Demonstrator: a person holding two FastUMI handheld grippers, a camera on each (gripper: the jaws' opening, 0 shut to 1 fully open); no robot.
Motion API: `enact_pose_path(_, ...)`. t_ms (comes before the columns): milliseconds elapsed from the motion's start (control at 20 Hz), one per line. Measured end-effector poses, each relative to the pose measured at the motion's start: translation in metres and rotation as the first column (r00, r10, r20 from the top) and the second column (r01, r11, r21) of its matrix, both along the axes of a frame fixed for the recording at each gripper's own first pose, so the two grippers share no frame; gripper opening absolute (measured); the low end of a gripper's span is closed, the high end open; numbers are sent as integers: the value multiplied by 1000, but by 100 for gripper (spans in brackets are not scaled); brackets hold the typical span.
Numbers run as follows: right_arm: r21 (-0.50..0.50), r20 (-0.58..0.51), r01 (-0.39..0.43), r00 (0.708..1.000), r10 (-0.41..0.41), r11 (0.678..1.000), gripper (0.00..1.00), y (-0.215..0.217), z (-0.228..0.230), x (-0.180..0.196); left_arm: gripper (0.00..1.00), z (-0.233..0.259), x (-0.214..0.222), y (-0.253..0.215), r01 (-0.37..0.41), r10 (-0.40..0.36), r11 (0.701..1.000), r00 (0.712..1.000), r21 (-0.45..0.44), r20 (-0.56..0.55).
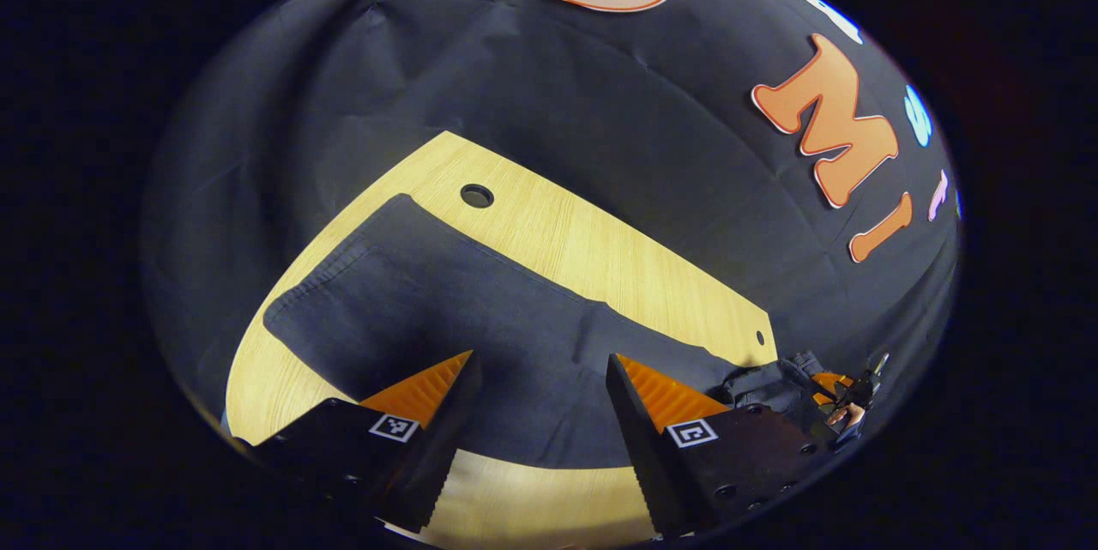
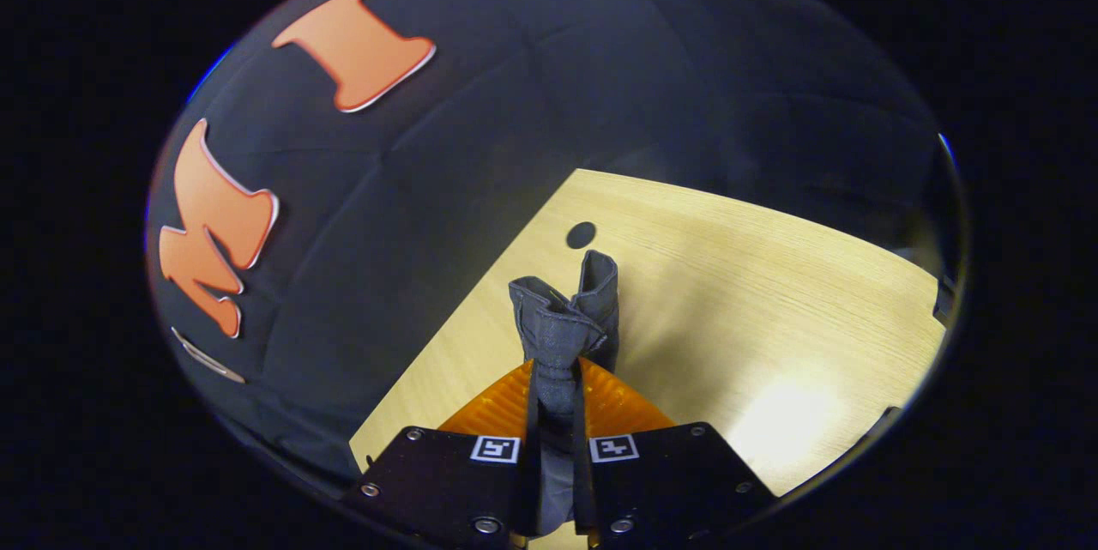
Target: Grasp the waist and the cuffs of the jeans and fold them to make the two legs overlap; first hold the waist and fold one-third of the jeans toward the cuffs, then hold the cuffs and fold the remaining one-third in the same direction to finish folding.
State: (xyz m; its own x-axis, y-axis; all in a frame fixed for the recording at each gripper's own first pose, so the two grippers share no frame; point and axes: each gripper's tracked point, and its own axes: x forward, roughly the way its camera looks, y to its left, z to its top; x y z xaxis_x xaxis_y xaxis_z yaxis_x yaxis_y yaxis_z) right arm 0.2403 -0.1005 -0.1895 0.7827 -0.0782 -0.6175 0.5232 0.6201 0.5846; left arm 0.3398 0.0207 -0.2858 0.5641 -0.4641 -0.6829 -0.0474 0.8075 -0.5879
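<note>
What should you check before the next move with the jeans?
1. Right gripper pinching the jeans: ok, both fingers press a bunch of denim.
2. Left gripper holding cloth: not ok, its jaws stand open above the jeans.
3. Jeans spread flat on the table: ok in the left gripper view, only small wrinkles.
4. Which end the right gripper holds, waist or cuffs: cannot tell.
5. Table around the jeans free of other things: ok in what shows.
</note>
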Motion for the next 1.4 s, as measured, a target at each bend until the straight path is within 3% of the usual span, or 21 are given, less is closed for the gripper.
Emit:
enact_pose_path(50,-12,8,-22,1000,22,1000,16,14,8,2,89,3,2,4,0,0,1000,1000,3,14)
enact_pose_path(350,-78,77,-160,983,166,984,16,96,49,8,89,14,5,20,-10,8,1000,997,17,70)
enact_pose_path(550,-90,98,-284,951,293,954,15,162,59,9,89,14,7,22,-44,44,999,998,2,52)
enact_pose_path(850,-93,95,-414,902,422,906,15,251,58,15,89,19,8,36,-81,80,997,996,13,40)
enact_pose_path(1200,-112,-11,-552,832,555,826,15,343,7,11,89,17,5,39,-119,119,993,993,12,-9)
enact_pose_path(1400,-3,-186,-612,777,601,791,15,384,-56,-12,89,16,-2,37,-112,113,994,991,14,-73)
